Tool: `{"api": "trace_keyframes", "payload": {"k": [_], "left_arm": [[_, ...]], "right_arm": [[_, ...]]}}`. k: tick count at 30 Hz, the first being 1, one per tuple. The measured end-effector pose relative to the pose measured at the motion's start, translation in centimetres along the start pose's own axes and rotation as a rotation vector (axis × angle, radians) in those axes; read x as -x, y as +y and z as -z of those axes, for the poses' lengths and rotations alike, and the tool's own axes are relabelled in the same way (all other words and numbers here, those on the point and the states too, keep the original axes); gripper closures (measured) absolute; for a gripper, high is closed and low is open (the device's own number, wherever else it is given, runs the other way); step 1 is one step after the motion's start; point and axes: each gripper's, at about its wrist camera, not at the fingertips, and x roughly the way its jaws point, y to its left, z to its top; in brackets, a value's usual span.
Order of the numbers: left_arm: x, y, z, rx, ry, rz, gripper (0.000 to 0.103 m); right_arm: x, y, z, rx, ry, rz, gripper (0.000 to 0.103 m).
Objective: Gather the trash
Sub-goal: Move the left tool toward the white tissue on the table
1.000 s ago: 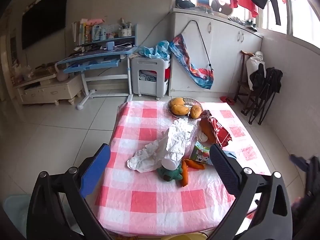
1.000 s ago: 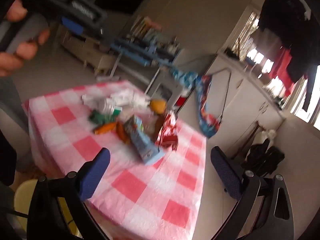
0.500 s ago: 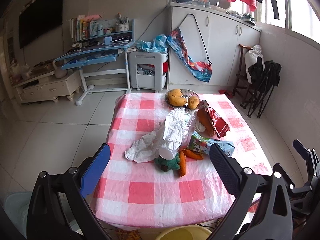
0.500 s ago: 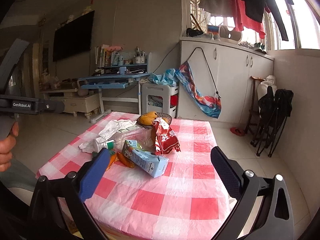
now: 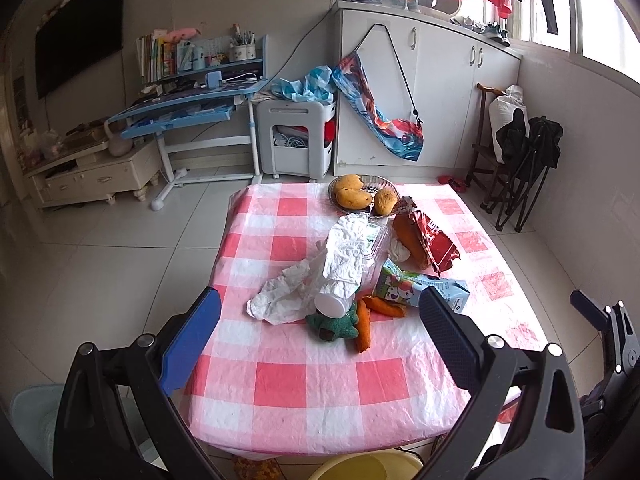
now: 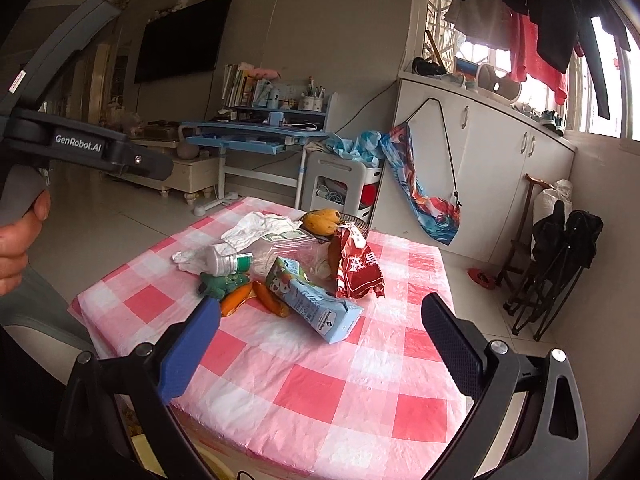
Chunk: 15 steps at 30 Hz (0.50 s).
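Observation:
Trash lies in a heap on a table with a pink checked cloth (image 5: 304, 384) (image 6: 360, 392). There is crumpled white paper (image 5: 340, 264) (image 6: 256, 228), a white bottle (image 5: 332, 304) (image 6: 224, 260), a blue milk carton (image 5: 420, 288) (image 6: 316, 304), a red snack bag (image 5: 436, 244) (image 6: 356, 268), orange peels (image 5: 364, 324) (image 6: 240, 296) and a green scrap (image 5: 332, 324) (image 6: 222, 282). My left gripper (image 5: 316, 340) is open and empty above the table's near edge. My right gripper (image 6: 316, 344) is open and empty near the table's right corner.
A bowl of mangoes (image 5: 360, 196) (image 6: 324, 220) stands at the table's far edge. A yellow bin (image 5: 372, 466) sits on the floor under the near edge. A blue desk (image 5: 188, 108), white cart (image 5: 296, 136), cupboards (image 5: 440, 88) and folded chairs (image 5: 520, 156) line the walls.
Both views have steadied and drawn slightly back from the table. The right wrist view swung from a tilted, blurred look to a level one. Both grippers stayed open.

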Motion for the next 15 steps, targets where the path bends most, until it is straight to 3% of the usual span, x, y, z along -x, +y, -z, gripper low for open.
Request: {"api": "trace_keyframes", "payload": {"k": [15], "left_arm": [[-0.2,-0.2,0.3,-0.016,-0.003,-0.001,0.007]], "right_arm": [[-0.4,1.7,-0.4,0.012,0.022,-0.024,0.006]]}}
